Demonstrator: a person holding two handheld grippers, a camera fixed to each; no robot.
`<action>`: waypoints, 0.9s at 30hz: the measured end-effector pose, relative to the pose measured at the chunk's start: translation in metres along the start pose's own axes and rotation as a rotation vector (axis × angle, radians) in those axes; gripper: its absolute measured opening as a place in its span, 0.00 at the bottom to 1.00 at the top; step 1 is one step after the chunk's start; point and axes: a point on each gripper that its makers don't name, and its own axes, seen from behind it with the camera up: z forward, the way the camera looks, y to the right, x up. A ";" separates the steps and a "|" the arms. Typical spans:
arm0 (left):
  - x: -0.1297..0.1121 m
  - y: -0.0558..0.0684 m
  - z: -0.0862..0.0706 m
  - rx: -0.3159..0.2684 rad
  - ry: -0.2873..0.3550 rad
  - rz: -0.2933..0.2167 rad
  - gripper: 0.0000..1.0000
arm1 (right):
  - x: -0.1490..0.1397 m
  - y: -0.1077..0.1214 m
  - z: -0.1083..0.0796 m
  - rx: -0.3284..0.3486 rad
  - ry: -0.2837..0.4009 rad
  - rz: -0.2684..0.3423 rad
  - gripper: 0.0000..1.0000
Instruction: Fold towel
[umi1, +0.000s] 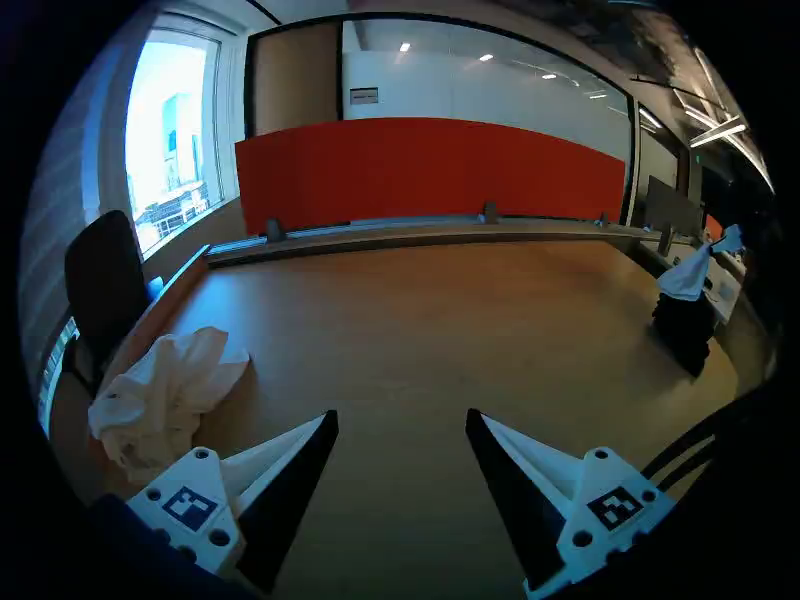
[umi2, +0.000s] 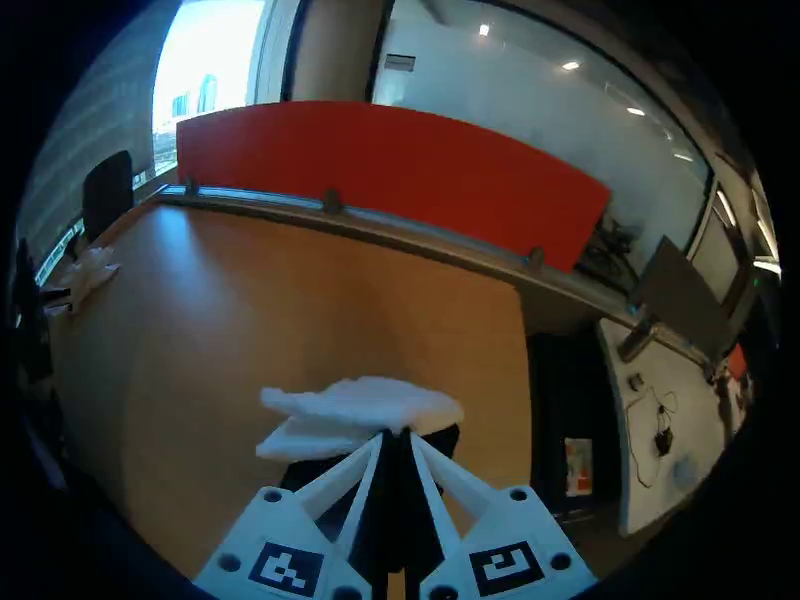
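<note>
A folded towel (umi2: 360, 405) sits at the tips of the right gripper (umi2: 398, 438), whose fingers pinch its near edge above the tabletop (umi2: 250, 300). A crumpled towel (umi1: 165, 395) lies just left of the left gripper (umi1: 400, 414), fingers spread.

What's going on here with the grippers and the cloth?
A person works two handheld grippers over a wooden table. The right gripper is shut on a white towel at its fingertips. The left gripper is open and holds nothing. A crumpled white cloth lies near the table's edge.
</note>
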 end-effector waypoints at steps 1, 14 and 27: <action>0.000 0.000 0.000 0.000 0.000 0.000 0.95 | -0.004 0.000 -0.001 -0.003 -0.005 0.004 0.05; 0.001 -0.003 -0.002 -0.002 -0.001 0.010 0.95 | -0.060 0.012 0.000 -0.040 -0.072 0.078 0.05; 0.001 -0.001 -0.003 -0.001 -0.002 0.014 0.95 | -0.097 0.022 0.005 -0.068 -0.120 0.137 0.05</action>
